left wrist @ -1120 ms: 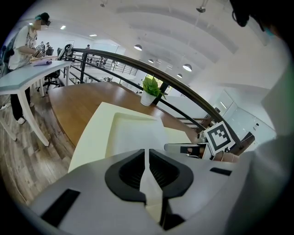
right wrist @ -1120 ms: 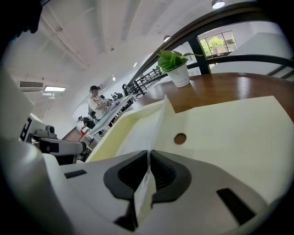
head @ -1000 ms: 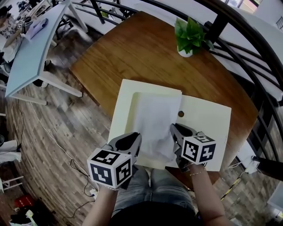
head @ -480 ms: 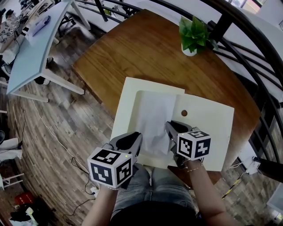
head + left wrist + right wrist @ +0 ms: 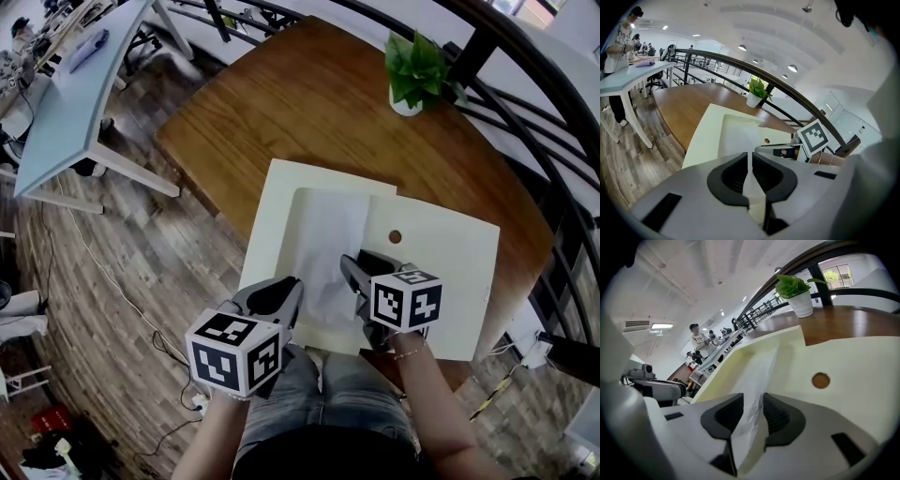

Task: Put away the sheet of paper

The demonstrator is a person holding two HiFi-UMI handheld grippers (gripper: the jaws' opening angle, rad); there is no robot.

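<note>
- We see the left gripper (image 5: 751, 165) pressed together on the near edge of the thin white sheet of paper (image 5: 736, 138), which runs up through the narrow slit between its dark pads.
- The right gripper (image 5: 751, 414) has just been opening; its jaws now stand a little apart, with the same sheet (image 5: 759, 376) hanging loosely in the gap.
- From the head view, the left gripper (image 5: 272, 298) sits at the sheet's near left corner and the right gripper (image 5: 361, 274) at its near right side, with the two close together.
- The white sheet (image 5: 328, 248) lies on a large flat cream-coloured folder (image 5: 445, 258), on its left half and reaching away from us.
- Just right of the sheet, a small round brown hole (image 5: 395, 236) shows in the folder.
- The folder rests on the near part of a round brown wooden table (image 5: 300, 103).
- A green leafy plant in a white pot (image 5: 412, 75) stands at the table's far right edge, beside a black curved railing (image 5: 525, 94).
- Far left, a pale blue desk (image 5: 66, 108) stands on the wood-plank floor (image 5: 122, 262).
</note>
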